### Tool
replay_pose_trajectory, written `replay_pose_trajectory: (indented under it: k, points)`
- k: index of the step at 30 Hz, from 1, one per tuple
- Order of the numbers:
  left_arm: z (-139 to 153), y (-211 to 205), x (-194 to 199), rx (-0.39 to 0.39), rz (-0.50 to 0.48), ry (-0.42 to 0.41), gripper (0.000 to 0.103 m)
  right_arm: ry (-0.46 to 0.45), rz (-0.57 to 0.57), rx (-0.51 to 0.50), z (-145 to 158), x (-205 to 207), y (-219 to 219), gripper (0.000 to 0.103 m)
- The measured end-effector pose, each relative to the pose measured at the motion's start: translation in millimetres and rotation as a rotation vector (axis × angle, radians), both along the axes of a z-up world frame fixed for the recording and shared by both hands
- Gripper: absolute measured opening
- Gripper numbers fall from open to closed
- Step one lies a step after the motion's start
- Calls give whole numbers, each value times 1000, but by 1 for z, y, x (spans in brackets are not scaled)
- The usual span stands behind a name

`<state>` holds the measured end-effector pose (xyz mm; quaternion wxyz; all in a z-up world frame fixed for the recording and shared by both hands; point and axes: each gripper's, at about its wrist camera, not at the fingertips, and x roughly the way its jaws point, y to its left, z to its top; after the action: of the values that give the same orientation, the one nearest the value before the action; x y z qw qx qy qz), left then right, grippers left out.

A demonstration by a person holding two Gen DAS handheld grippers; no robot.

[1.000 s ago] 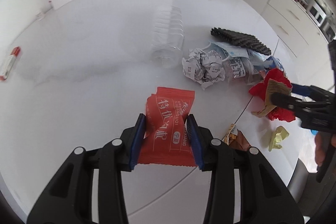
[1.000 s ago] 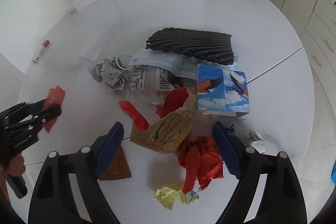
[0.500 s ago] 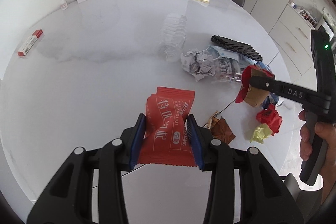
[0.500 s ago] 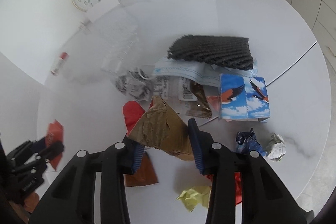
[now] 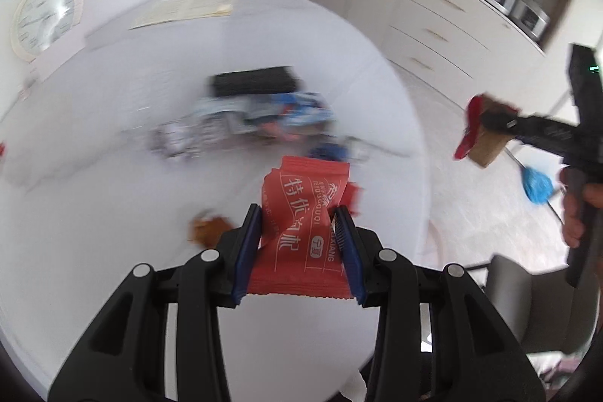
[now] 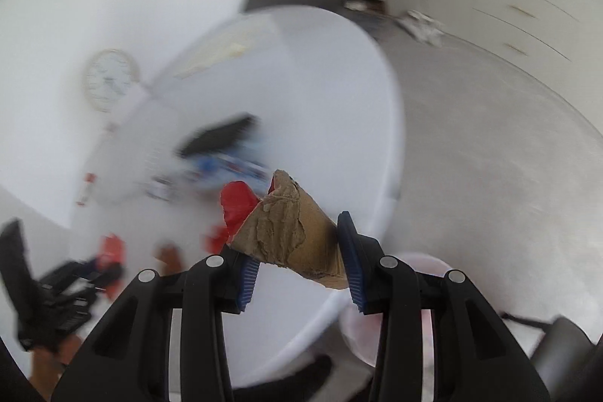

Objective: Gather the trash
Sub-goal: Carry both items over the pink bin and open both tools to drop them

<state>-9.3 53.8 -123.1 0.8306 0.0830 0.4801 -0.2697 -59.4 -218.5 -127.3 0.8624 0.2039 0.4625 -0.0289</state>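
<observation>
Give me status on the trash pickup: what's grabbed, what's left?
Done: nothing visibly binned. In hand: left tool is clamped on the red wrapper; right tool grips torn brown paper with a red scrap, out past the table rim toward a pale bin below. Left: the blurred litter pile, black mesh piece and brown scrap.

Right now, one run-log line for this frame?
stage: carrying trash | left gripper: shut on red wrapper | right gripper: shut on brown paper scrap | table: more litter left
</observation>
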Motion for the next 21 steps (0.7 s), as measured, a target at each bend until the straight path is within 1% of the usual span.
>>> replay_pose_trajectory:
  k: [2, 3, 4, 6, 9, 12, 14, 16, 17, 18, 19, 20, 21]
  points:
    - [-3, -34, -14, -8, -72, 12, 40, 84, -34, -18, -36, -18, -25, 40]
    - [-6, -50, -20, -21, -102, 33, 40, 135, -42, -25, -58, -23, -35, 40]
    - [-9, -64, -25, -28, -123, 53, 40, 194, -41, -28, -86, -26, -43, 40]
    - [-14, -87, -34, -25, -148, 75, 40, 298, -28, -3, -142, -30, -53, 40]
    - [-25, -121, -52, 7, -181, 92, 40, 455, 10, 71, -237, -32, -56, 40]
    - [-39, -143, -63, 40, -182, 125, 40, 563, 61, 104, -308, -28, -49, 40]
    - [-50, -157, -69, 73, -175, 145, 40, 619, 87, 106, -345, -28, -46, 41]
    - [-61, -168, -74, 105, -165, 156, 40, 665, 114, 124, -375, -23, -41, 43]
    - [-65, -169, -76, 113, -163, 161, 40, 688, 127, 124, -389, -21, -38, 45]
    - [-70, -175, -80, 123, -158, 164, 40, 700, 139, 126, -394, -19, -35, 46]
    - [-75, -179, -83, 132, -155, 171, 40, 715, 154, 129, -402, -18, -31, 54]
    - [-79, -185, -86, 140, -152, 175, 40, 728, 165, 136, -404, -16, -28, 60]
    - [-83, -189, -88, 146, -147, 179, 40, 737, 175, 141, -406, -14, -25, 70]
